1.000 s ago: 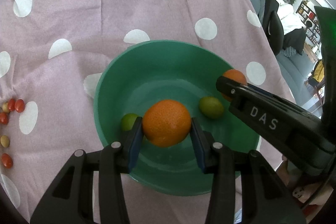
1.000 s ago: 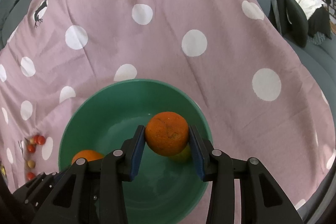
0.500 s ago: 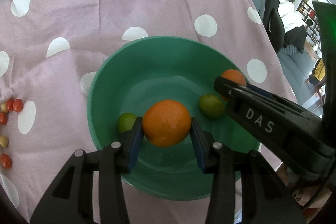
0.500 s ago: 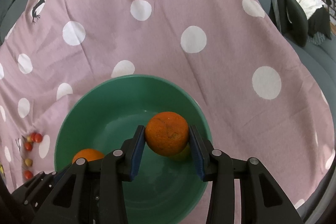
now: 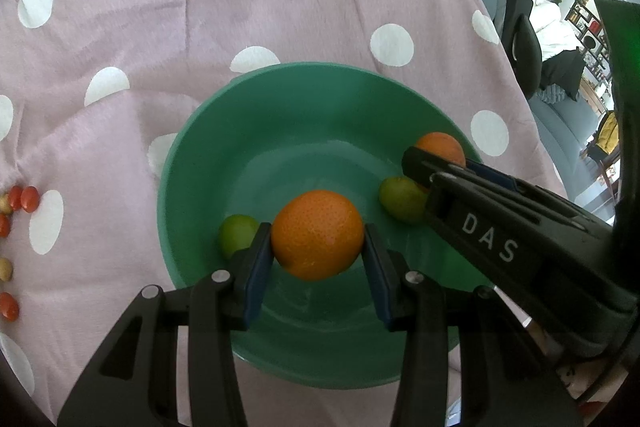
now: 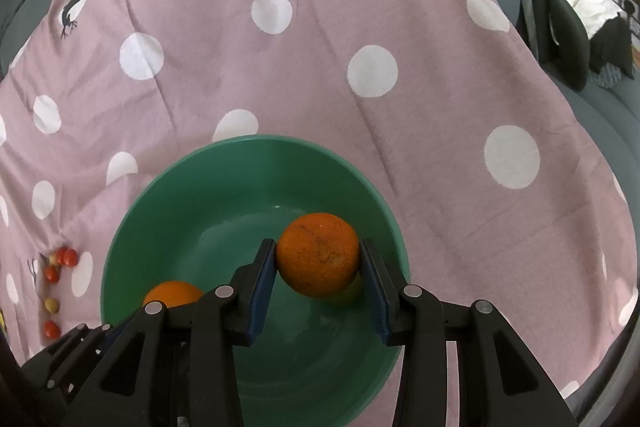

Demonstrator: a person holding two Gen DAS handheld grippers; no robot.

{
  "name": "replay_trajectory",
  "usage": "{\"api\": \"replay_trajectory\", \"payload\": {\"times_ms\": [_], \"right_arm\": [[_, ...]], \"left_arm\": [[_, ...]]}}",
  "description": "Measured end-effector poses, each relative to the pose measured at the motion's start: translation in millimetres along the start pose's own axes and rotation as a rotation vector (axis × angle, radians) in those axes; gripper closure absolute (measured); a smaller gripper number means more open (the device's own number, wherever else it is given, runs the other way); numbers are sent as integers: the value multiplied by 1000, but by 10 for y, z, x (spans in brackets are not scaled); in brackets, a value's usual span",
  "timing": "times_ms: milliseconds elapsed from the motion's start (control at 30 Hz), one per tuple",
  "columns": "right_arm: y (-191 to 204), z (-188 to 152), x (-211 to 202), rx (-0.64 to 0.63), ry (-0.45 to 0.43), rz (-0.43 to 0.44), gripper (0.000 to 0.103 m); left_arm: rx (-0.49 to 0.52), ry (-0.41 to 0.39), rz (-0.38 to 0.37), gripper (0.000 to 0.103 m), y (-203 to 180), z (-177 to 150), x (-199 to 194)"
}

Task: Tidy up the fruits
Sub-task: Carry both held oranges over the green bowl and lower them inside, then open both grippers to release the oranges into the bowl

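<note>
A green bowl (image 5: 224, 155) sits on a pink polka-dot cloth; it also shows in the right wrist view (image 6: 168, 195). My left gripper (image 5: 318, 247) is shut on an orange (image 5: 318, 233) held over the bowl's inside. My right gripper (image 6: 319, 259) is shut on a second orange (image 6: 318, 253), also over the bowl; this orange shows in the left wrist view (image 5: 440, 145). Two green limes (image 5: 238, 233) (image 5: 400, 197) lie in the bowl. The left gripper's orange (image 6: 172, 293) shows in the right wrist view.
Several small red and yellow cherry tomatoes (image 5: 22, 199) lie on the cloth left of the bowl; they also show in the right wrist view (image 6: 60, 259). A grey sofa and dark chair (image 6: 568, 39) lie beyond the cloth's right edge.
Both grippers, each still holding its orange, have moved slightly forward over the bowl. The bowl has slid lower in the frames.
</note>
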State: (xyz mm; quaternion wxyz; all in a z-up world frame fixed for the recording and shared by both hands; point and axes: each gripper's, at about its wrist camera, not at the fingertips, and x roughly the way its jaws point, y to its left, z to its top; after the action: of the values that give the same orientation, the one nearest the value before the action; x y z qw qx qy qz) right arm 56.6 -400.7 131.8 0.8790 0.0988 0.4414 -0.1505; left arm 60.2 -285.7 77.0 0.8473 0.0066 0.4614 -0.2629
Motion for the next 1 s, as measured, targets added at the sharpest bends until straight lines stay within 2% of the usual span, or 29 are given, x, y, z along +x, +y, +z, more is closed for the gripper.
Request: {"api": "replay_trajectory", "payload": {"times_ms": [800, 1000], "right_arm": [[33, -19, 36, -10, 13, -6, 60], [38, -11, -2, -10, -3, -16, 59]], "left_arm": [[2, -1, 2, 58, -4, 4, 18], [-16, -5, -44, 58, 29, 5, -71]]}}
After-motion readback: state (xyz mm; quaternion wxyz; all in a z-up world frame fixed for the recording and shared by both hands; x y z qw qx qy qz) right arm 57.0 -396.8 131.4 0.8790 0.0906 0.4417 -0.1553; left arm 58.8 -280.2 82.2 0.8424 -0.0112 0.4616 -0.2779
